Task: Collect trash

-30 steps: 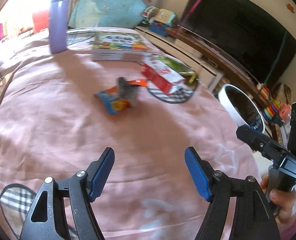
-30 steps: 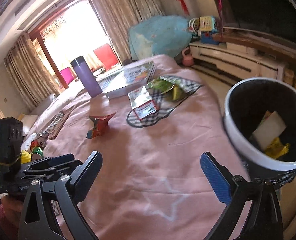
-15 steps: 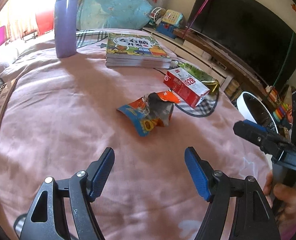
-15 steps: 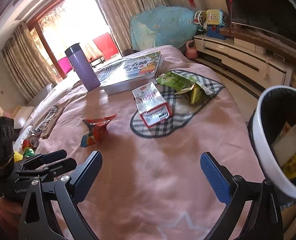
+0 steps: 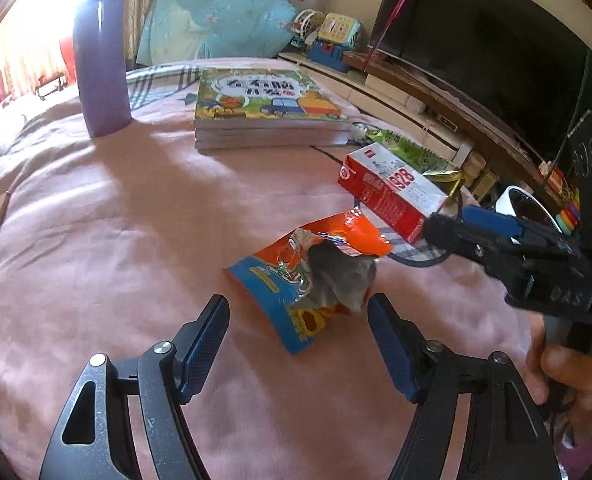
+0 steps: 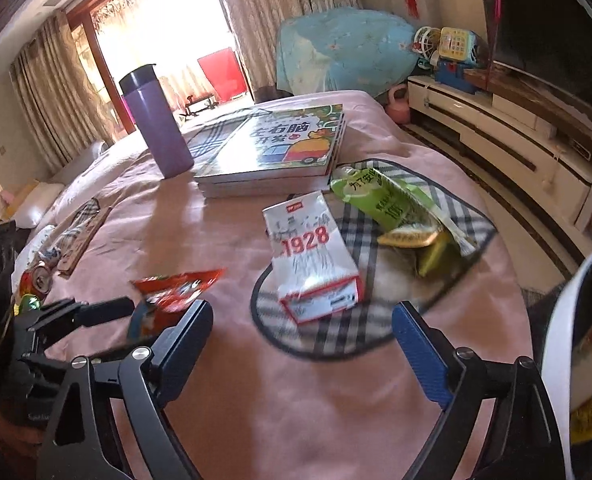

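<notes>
An orange and blue snack wrapper [image 5: 315, 280] lies crumpled on the pink tablecloth, just ahead of my open, empty left gripper [image 5: 299, 336]. It also shows in the right wrist view [image 6: 172, 292]. A red and white carton marked 1928 [image 6: 315, 256] lies on a plaid mat [image 6: 375, 320], just ahead of my open, empty right gripper [image 6: 299, 344]. The carton also shows in the left wrist view [image 5: 391, 196]. A green wrapper [image 6: 391, 204] lies beyond it. The white-rimmed trash bin [image 6: 567, 340] stands at the right edge with trash inside.
A purple flask [image 5: 102, 56] and a stack of picture books [image 5: 264, 108] stand at the far side of the table [image 5: 96, 220]. A TV and low cabinet [image 6: 515, 132] run along the right. Cans [image 6: 36, 280] sit at the left.
Both grippers have moved forward over the table. The snack wrapper now lies close to the left jaws, and the carton close to the right jaws. The bin has slid to the right edge.
</notes>
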